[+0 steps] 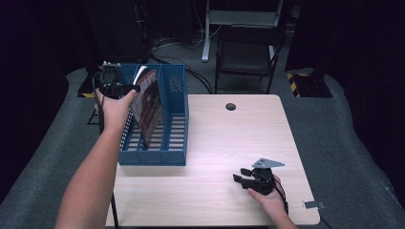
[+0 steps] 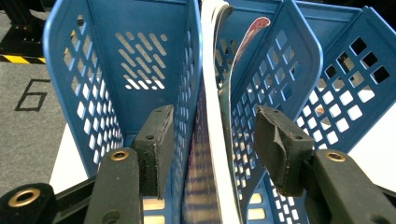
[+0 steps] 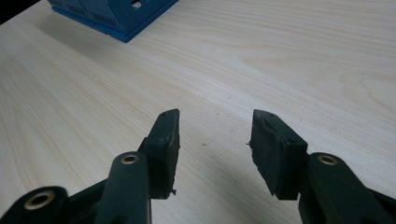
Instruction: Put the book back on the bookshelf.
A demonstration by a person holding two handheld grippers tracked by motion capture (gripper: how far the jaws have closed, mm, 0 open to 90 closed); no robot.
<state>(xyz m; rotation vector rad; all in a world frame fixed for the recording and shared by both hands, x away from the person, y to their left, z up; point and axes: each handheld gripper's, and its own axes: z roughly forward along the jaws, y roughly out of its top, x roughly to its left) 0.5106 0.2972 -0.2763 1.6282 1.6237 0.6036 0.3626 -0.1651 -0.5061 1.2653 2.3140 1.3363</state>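
Observation:
A blue three-slot file organizer [image 1: 175, 119] stands on the left part of the wooden table [image 1: 229, 143]. A magazine [image 1: 149, 100] with a dark red cover leans in one of its slots. My left gripper [image 1: 135, 87] is at the organizer's top back corner. In the left gripper view this gripper [image 2: 214, 114] is open, and its jaws straddle a blue divider wall [image 2: 189, 70] and the magazine's white top edge [image 2: 211, 93] without pressing on them. My right gripper [image 1: 239, 174] rests low over the front right of the table. It [image 3: 215, 116] is open with nothing between its jaws.
A black chair [image 1: 248, 47] and a desk frame stand behind the table on grey carpet. The tabletop has a cable hole [image 1: 230, 106] near its far edge and a small metal clip [image 1: 314, 205] at its front right corner. The organizer's corner [image 3: 112, 14] lies far from the right gripper.

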